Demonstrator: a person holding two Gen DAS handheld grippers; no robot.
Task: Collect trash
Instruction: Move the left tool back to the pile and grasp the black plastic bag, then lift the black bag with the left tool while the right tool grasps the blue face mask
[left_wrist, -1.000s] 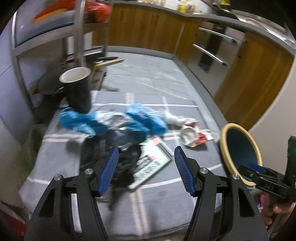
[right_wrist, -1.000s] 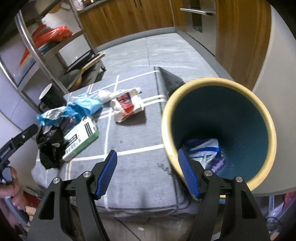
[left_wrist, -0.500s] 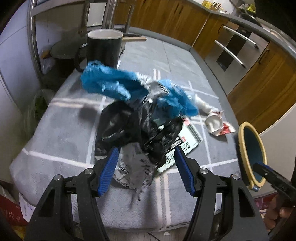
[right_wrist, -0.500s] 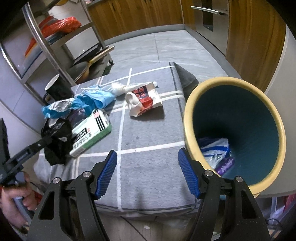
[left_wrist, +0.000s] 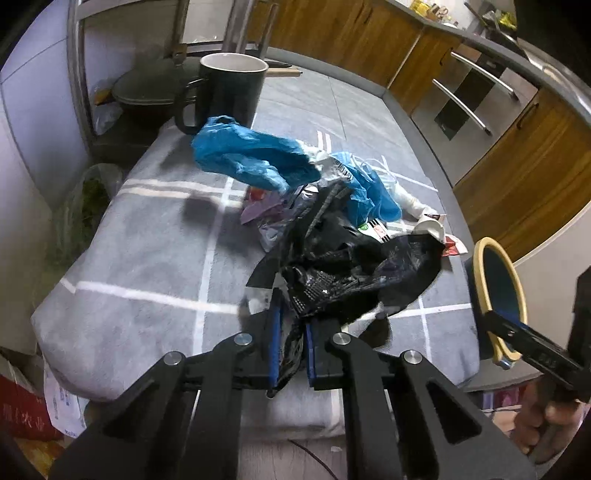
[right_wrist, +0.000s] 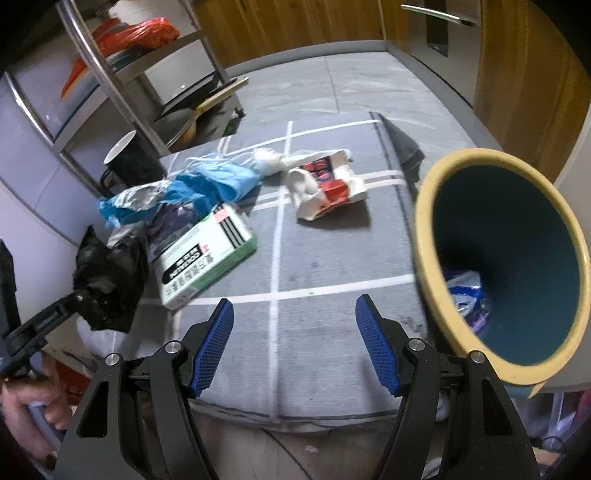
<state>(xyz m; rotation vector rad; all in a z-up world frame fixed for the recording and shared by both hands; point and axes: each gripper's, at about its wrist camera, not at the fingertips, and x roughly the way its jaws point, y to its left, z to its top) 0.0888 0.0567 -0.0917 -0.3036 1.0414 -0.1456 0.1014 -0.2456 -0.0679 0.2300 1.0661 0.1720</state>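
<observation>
My left gripper (left_wrist: 291, 343) is closing its jaws, and the blue pads pinch a crumpled black plastic bag (left_wrist: 351, 266) at the near edge of the grey cloth-covered table (left_wrist: 147, 258). The right wrist view shows that bag (right_wrist: 107, 273) held at the table's left edge. More trash lies behind it: blue plastic (left_wrist: 251, 155), a green and white box (right_wrist: 207, 258) and a crushed red and white paper cup (right_wrist: 325, 188). My right gripper (right_wrist: 293, 343) stands open over the cloth with nothing between its fingers. Right of it is a yellow-rimmed teal bin (right_wrist: 421, 236) with wrappers inside.
A black mug (left_wrist: 229, 92) stands at the table's far left corner. Behind it is a metal rack (right_wrist: 110, 74) with a pan and an orange bag. Wooden cabinets line the far side and the right. A hand holds each gripper's handle below the table edge.
My left gripper moved down and in to the black bag, and its jaws went from wide apart to pinching it. The right gripper drifted left over the cloth, still open.
</observation>
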